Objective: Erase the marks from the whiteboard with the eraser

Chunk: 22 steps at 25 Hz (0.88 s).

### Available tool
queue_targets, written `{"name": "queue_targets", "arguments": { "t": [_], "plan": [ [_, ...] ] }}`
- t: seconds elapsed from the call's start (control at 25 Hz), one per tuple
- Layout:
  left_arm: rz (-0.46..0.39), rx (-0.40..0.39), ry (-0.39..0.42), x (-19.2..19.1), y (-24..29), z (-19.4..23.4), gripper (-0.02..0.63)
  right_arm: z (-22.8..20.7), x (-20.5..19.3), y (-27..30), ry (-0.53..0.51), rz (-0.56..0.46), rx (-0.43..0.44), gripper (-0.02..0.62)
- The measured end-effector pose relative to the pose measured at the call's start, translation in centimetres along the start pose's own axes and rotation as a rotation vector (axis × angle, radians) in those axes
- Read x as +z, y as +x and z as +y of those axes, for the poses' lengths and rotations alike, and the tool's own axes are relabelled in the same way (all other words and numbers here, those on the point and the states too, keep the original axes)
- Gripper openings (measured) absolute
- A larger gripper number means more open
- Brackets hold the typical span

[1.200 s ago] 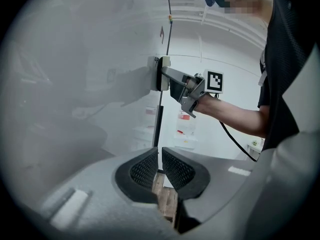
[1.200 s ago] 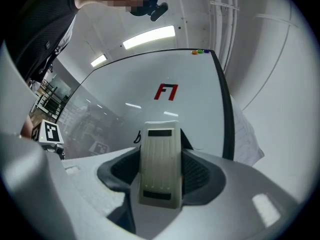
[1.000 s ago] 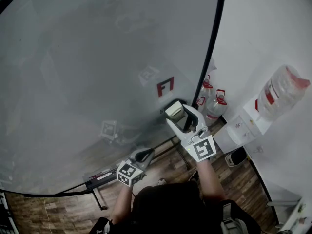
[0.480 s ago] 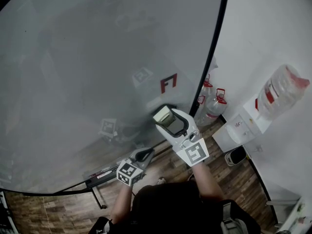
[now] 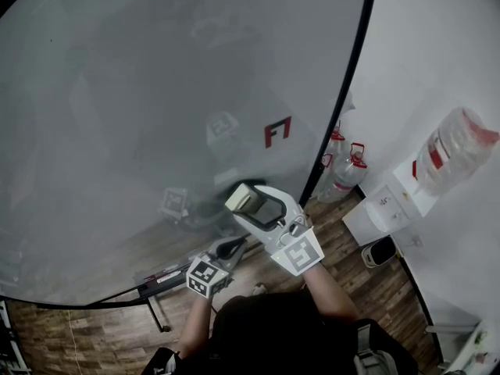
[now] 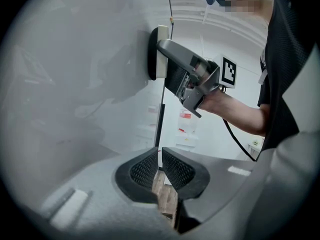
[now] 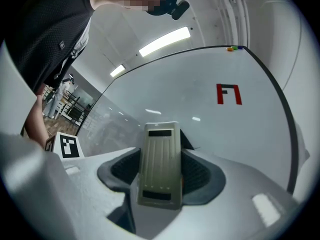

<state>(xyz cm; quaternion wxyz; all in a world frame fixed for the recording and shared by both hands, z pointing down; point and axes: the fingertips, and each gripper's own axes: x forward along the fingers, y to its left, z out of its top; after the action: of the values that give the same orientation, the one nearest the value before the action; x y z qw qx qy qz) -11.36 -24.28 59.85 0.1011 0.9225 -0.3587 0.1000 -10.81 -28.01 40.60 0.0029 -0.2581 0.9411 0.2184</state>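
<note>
Head view: the red mark (image 5: 277, 132) stands unwiped on the whiteboard (image 5: 141, 84), so we judge the erasing of it yet to do. The right gripper (image 5: 251, 206) clamps the eraser (image 5: 241, 198), flat to the board below-left of the mark. The left gripper (image 5: 231, 248), jaws together on nothing, hangs farther below. The board's black edge (image 5: 341, 116) runs just right of the mark. We see open room left and above.

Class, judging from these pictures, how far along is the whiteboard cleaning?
Done: the right gripper has the eraser clamped. In hand: the eraser lies flat against the whiteboard, below and left of the red mark. Left: that mark is whole. The left gripper is shut and empty.
</note>
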Motion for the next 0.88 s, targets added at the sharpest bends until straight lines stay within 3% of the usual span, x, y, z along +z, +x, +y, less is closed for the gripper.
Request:
{"name": "queue_targets", "arguments": {
  "t": [0.36,0.88],
  "plan": [
    [-0.013,-0.003,0.003,0.7,-0.2,0.4,0.034,-0.2,0.4,0.1,-0.022,0.002,0.012,0.255],
    [-0.002,-0.001,0.003,1.5,2.3,0.2,0.034,-5.3,-1.7,-3.0,-0.032,0.053,-0.057,0.255]
  ]
}}
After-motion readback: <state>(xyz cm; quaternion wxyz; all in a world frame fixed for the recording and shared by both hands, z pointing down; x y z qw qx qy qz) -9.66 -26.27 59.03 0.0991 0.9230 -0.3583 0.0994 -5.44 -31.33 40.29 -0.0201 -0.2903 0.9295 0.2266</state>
